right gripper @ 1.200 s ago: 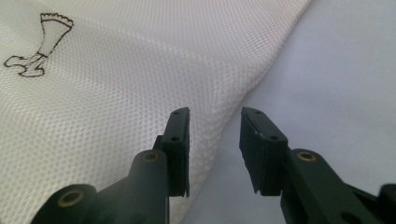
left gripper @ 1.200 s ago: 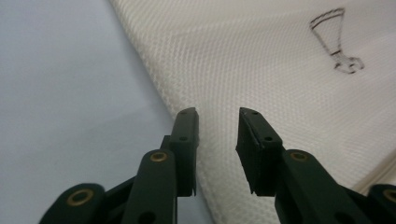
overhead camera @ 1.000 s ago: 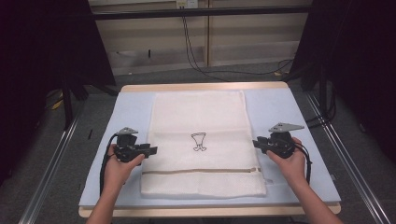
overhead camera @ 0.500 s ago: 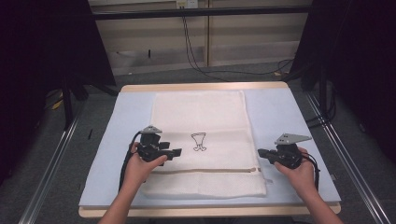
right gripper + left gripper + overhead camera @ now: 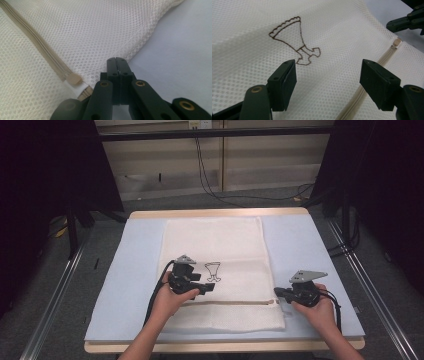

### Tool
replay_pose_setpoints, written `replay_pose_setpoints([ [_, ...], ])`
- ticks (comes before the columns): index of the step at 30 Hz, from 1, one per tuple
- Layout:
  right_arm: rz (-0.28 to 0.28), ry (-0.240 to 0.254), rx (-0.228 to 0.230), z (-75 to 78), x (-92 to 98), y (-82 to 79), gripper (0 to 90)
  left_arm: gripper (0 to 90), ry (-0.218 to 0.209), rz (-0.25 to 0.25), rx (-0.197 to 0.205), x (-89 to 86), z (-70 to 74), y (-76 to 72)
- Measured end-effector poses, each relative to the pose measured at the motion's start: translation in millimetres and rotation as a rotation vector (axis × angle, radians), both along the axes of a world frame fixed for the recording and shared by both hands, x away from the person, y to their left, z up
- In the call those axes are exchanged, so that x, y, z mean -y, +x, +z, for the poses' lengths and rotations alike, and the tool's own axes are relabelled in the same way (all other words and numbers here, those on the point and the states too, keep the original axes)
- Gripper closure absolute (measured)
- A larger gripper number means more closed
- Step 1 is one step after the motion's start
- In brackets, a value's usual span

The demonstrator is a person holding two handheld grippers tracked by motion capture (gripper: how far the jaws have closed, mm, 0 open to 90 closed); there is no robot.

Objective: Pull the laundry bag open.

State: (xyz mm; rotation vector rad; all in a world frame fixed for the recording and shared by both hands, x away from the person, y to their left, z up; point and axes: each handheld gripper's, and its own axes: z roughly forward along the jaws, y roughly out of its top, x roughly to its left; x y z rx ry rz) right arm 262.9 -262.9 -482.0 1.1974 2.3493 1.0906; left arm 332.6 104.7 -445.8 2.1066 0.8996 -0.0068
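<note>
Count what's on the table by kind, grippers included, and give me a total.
White mesh laundry bag, with a beige zipper and a brown embroidered emblem: 1
Pale blue table mat: 1
Black handheld grippers: 2, the left gripper and the right gripper
Total: 4

This looks like a lab or test room set up for recording. The counter (image 5: 125, 270) wears a pale blue mat and stands on grey carpet between metal floor rails (image 5: 55, 305), with black curtains (image 5: 45, 165) at both sides and loose cables (image 5: 210, 175) along the wall
</note>
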Motion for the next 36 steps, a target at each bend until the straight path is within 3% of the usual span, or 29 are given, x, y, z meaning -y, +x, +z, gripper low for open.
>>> replay_pose_setpoints([
  [13, 0.036, 0.021, -0.009, -0.3, -7.9, -5.2, 90.0, 35.0, -0.029, -0.123, -0.081, 37.5, 1.0, -9.1],
  [16, 0.038, 0.006, -0.002, 0.7, -8.8, -6.1, 90.0, 34.0, -0.021, -0.144, -0.070, 47.4, -1.5, -11.9],
  [18, 0.034, 0.005, -0.002, 1.0, -8.4, -6.4, 90.0, 34.5, -0.050, -0.163, -0.085, 54.2, -4.0, -13.5],
  [22, 0.024, 0.006, 0.004, 1.8, -7.2, -7.7, 90.0, 34.1, -0.017, -0.151, -0.136, 67.1, -5.9, -17.0],
  [25, 0.033, 0.010, 0.018, 4.3, -6.4, -8.6, 90.0, 34.6, -0.061, -0.159, -0.171, 73.3, -7.1, -16.8],
  [28, 0.040, 0.015, 0.022, 6.3, -7.2, -11.3, 90.0, 36.3, -0.055, -0.156, -0.169, 78.6, -5.3, -17.8],
  [32, 0.049, 0.021, 0.028, 7.8, -8.4, -13.7, 90.0, 38.9, -0.073, -0.160, -0.199, 83.8, -7.3, -18.5],
  [35, 0.054, 0.016, 0.027, 8.9, -7.1, -15.4, 90.0, 41.7, -0.062, -0.154, -0.247, 87.3, -8.8, -18.6],
  [36, 0.054, 0.014, 0.034, 9.1, -6.5, -16.0, 90.0, 42.3, -0.080, -0.144, -0.263, 89.4, -9.6, -19.0],
])
